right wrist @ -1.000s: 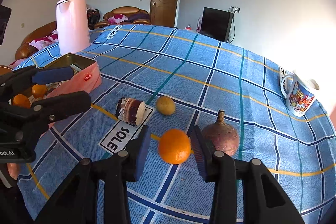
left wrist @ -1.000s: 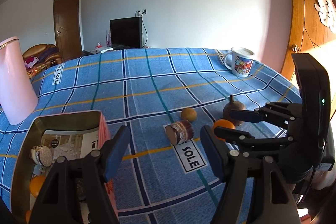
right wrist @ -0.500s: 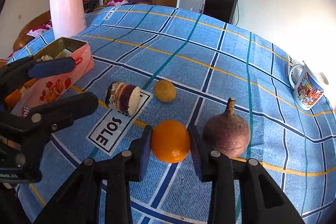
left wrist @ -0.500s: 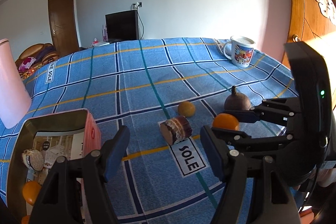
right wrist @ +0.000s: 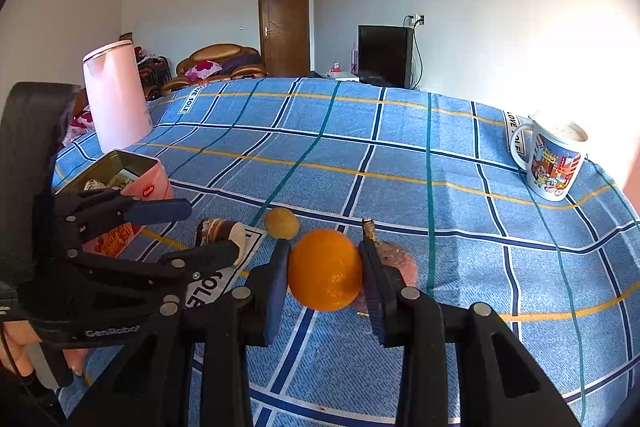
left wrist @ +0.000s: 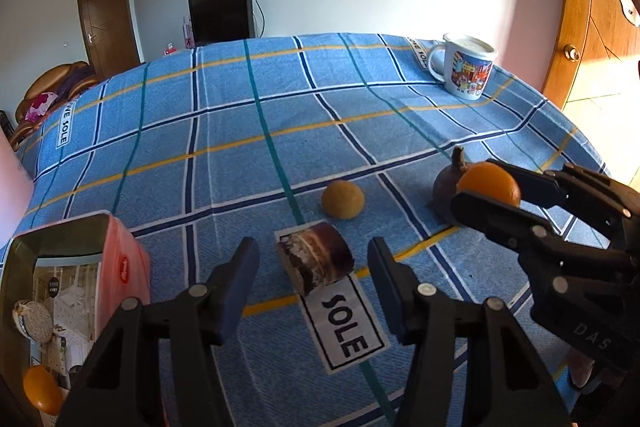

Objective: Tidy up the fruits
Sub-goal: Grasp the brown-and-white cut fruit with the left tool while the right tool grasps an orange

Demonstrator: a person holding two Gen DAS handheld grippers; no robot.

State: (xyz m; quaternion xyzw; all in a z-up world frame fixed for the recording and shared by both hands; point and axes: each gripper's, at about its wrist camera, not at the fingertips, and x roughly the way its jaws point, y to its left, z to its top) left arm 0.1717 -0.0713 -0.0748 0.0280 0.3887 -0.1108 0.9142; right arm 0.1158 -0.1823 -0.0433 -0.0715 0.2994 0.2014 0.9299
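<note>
Blue checked cloth [right wrist: 400,163] covers the table. An orange [right wrist: 325,270] is clamped between the pads of the right gripper [right wrist: 325,277] and is carried clear of the cloth: smooth, round, bright. The left gripper [left wrist: 314,277], whose jaws have just been closing, is held open around a chocolate roll [left wrist: 316,257], not touching it. Transfer to the pink tin [right wrist: 120,171] is judged next; a level carry is required.

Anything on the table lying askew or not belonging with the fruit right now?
Yes: a chocolate roll cake lies tipped on its side on the cloth beside the tin, cut end showing, among the fruit. It is no fruit. The mug stands upright; nothing looks spilled.
</note>
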